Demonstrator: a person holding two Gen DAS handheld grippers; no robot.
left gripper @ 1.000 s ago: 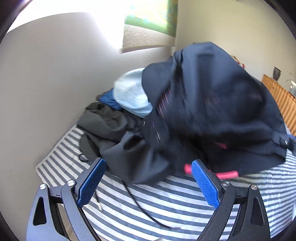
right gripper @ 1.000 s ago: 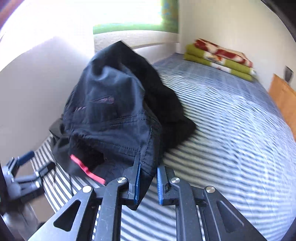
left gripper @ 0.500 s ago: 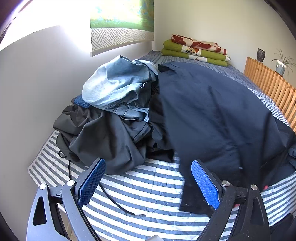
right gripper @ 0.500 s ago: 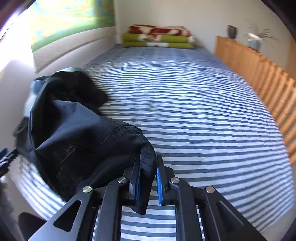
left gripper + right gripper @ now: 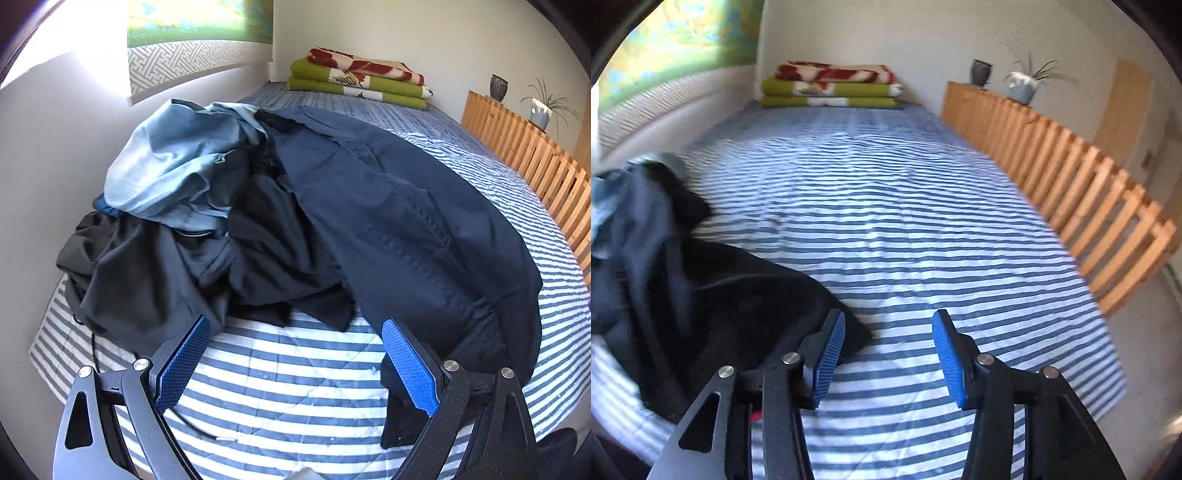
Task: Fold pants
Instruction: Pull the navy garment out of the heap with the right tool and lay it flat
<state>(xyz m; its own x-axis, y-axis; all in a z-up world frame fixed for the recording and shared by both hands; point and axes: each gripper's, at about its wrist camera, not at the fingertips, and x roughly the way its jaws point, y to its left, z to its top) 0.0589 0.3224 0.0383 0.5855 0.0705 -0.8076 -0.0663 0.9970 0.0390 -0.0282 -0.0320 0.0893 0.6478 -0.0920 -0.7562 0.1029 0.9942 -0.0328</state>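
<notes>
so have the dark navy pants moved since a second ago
Yes. The dark navy pants have come down from mid-air and now lie spread across the striped bed, beside the clothes pile.

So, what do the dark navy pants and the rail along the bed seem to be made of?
The dark navy pants look like a thin woven fabric, perhaps cotton or a synthetic blend: matte with a faint sheen, stitched seams, soft draping folds. The rail seems to be light wood, pine perhaps, with an orange tone, smooth slats and a light varnish; its grain is too blurred to confirm.
</notes>
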